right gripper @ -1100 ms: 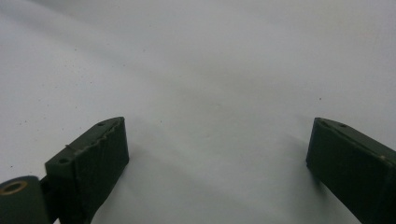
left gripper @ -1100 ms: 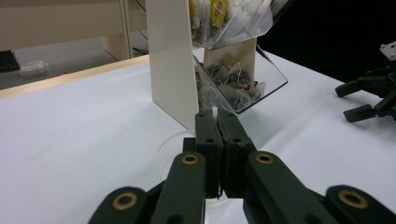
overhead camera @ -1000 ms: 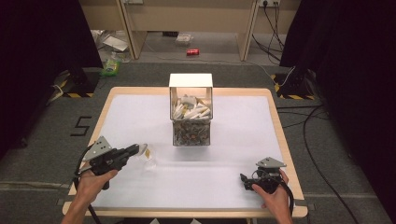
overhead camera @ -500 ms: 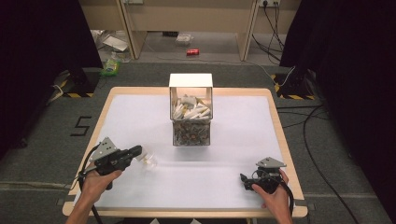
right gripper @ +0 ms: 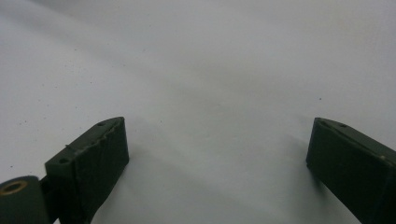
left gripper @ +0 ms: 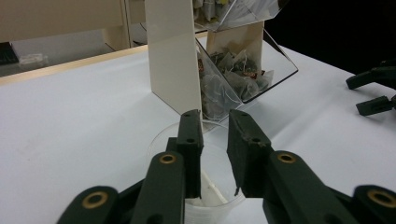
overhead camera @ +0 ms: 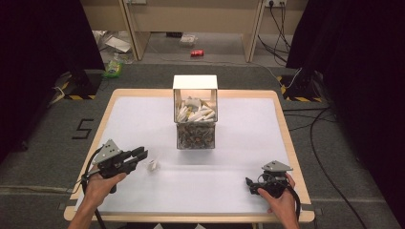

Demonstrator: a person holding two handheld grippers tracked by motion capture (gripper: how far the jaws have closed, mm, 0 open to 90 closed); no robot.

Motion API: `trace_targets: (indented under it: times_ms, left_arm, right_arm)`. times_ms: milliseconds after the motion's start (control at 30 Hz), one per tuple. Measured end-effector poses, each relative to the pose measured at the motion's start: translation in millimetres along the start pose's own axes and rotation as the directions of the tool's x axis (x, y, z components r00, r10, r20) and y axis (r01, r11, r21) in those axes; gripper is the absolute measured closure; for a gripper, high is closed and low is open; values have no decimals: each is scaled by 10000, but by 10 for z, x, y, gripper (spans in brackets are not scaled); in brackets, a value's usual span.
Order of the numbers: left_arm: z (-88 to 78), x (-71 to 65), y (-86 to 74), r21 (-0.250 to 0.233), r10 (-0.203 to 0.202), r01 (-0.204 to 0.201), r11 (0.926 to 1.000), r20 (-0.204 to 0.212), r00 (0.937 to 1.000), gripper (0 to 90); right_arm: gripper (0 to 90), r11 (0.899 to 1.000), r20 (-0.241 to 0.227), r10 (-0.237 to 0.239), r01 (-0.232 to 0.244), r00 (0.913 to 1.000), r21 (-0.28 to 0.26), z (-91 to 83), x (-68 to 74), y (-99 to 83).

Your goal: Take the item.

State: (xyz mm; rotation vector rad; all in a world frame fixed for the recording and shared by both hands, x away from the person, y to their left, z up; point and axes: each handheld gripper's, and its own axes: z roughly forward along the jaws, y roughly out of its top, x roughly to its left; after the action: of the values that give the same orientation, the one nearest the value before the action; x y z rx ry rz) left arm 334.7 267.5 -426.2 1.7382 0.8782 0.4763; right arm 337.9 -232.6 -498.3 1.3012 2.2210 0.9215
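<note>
Releasing the clear plastic cup on the table

Our left gripper (left gripper: 215,154) jaws have just been opening, the cup (left gripper: 205,186) rim standing loosely between them near the tea-bag dispenser (overhead camera: 195,114). We withdraw straight back, avoiding tipping. Our right gripper (overhead camera: 251,185) rests with jaws wide apart, empty.

We're in a lab-style recording bay, not a home or shop. Black curtains (overhead camera: 43,62) close off both sides. A wood-edged table (overhead camera: 282,119) with a plain white top sits on grey carpet (overhead camera: 38,162). We see yellow-black hazard tape (overhead camera: 75,97) at the stand bases, a taped "5" marker (overhead camera: 82,129) on the floor, cables (overhead camera: 325,143) running loose across the carpet, and wall sockets (overhead camera: 276,3) at the back. Clutter lies under the rear benches: a red can (overhead camera: 197,53) and a green packet (overhead camera: 113,69).
</note>
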Motion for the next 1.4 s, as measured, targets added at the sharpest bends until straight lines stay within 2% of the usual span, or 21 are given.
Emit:
trace_targets:
  times_ms: [300,367,633,767,900,1400]
  left_arm:
    - [-46,43,28,-157,-272,272,9995,-22,9996,650]
    - [-53,64,28,-163,-405,405,9990,-12,9992,609]
    - [-76,106,33,-225,-657,659,9976,97,9978,537]
    - [-80,131,38,-200,-793,797,9966,161,9967,463]
    - [-103,164,41,-263,-915,915,9955,31,9958,415]
    - [-146,276,54,-299,-1068,1058,9939,-316,9938,386]
  right_arm:
    - [63,10000,1,-3,3,10000,-1,0,0,0]
    - [63,10000,1,-5,5,10000,-2,0,0,0]
    - [63,10000,-1,-3,3,10000,-2,0,0,0]
    - [64,10000,7,2,-2,10000,-5,0,2,0]
    - [63,10000,4,3,-3,10000,-4,0,1,0]
    - [63,10000,5,2,-2,10000,-6,0,1,0]
